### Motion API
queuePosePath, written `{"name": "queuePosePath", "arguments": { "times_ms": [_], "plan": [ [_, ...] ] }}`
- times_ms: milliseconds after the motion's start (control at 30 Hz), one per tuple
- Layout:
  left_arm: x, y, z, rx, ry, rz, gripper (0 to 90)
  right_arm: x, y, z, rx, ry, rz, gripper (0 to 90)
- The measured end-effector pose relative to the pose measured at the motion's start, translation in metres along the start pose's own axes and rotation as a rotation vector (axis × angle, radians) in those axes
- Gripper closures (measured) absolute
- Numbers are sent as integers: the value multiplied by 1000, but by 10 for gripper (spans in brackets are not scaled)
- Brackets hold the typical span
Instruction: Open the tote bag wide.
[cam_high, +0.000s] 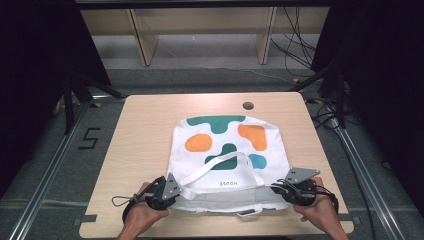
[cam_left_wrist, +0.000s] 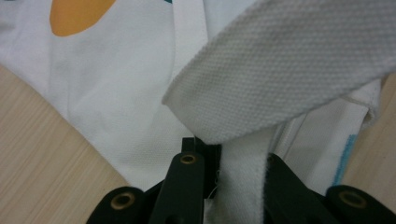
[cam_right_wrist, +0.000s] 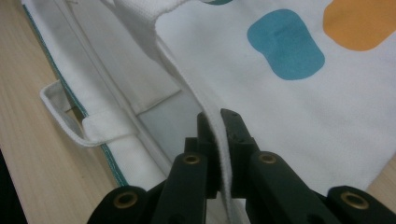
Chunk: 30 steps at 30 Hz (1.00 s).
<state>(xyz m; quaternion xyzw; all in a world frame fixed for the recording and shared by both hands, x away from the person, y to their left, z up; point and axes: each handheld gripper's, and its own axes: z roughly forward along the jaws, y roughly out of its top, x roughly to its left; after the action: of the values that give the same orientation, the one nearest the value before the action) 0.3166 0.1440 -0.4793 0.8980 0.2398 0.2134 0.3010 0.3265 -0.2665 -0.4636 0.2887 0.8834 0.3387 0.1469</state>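
A white tote bag (cam_high: 227, 150) printed with green, orange and blue blobs lies flat on the wooden table (cam_high: 145, 130), its mouth towards me. My left gripper (cam_high: 177, 193) is shut on the bag's mouth edge at the near left corner. In the left gripper view, white cloth (cam_left_wrist: 116, 93) sits pinched between the jaws of that gripper (cam_left_wrist: 224, 156), and a webbing handle (cam_left_wrist: 289, 70) crosses above them. My right gripper (cam_high: 275, 188) is shut on the upper hem at the near right corner. The hem (cam_right_wrist: 187, 84) runs between the closed jaws of the right gripper (cam_right_wrist: 219, 128).
A handle strap (cam_high: 220, 167) loops over the bag's front, and a small cloth loop (cam_right_wrist: 60, 116) pokes out at the near edge. A round grommet hole (cam_high: 248, 105) marks the far table edge. Wooden shelf legs (cam_high: 142, 42) and cables (cam_high: 295, 45) lie beyond the table.
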Motion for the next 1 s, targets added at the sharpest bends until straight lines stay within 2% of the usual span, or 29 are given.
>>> {"name": "queuePosePath", "arguments": {
  "times_ms": [33, 133, 167, 200, 333, 367, 400, 467, 567, 600, 767, 800, 900, 967, 1000],
  "plan": [
    [0, 1, -1, 3, 4, -3, 865, -2, 1, 0, 7, 4, -9, 880],
    [3, 5, -3, 20, -14, 3, 865, -5, 6, -1, 36, 25, -8, 880],
    [5, 7, -4, 20, -25, -1, 866, -6, 11, -5, 45, 31, -21, 881],
    [10, 12, -8, 20, -37, 6, 866, -7, 14, -7, 43, 31, -38, 881],
    [18, 20, -14, 27, -52, 14, 865, -11, 26, -16, 51, 43, -52, 882],
    [20, 23, -17, 27, -51, 18, 865, -13, 34, -20, 64, 49, -49, 882],
    [22, 26, -19, 31, -48, 29, 865, -13, 34, -20, 64, 49, -49, 882],
    [30, 36, -29, 28, -44, 41, 865, -19, 49, -28, 71, 54, -78, 883],
    [36, 42, -35, 28, -42, 41, 865, -22, 58, -34, 67, 67, -74, 883],
    [39, 46, -37, 33, -42, 46, 865, -25, 63, -36, 60, 73, -96, 883],
    [51, 66, -53, 44, -35, 73, 866, -31, 91, -54, 59, 39, -149, 883],
    [56, 73, -59, 51, -36, 75, 866, -32, 95, -57, 60, 48, -144, 883],
    [60, 80, -64, 55, -34, 80, 866, -36, 103, -63, 55, 44, -151, 884],
    [64, 87, -69, 76, -45, 97, 867, -37, 110, -68, 68, 39, -138, 884],
    [65, 90, -71, 80, -37, 106, 867, -38, 113, -70, 70, 37, -142, 884]
  ]
}}
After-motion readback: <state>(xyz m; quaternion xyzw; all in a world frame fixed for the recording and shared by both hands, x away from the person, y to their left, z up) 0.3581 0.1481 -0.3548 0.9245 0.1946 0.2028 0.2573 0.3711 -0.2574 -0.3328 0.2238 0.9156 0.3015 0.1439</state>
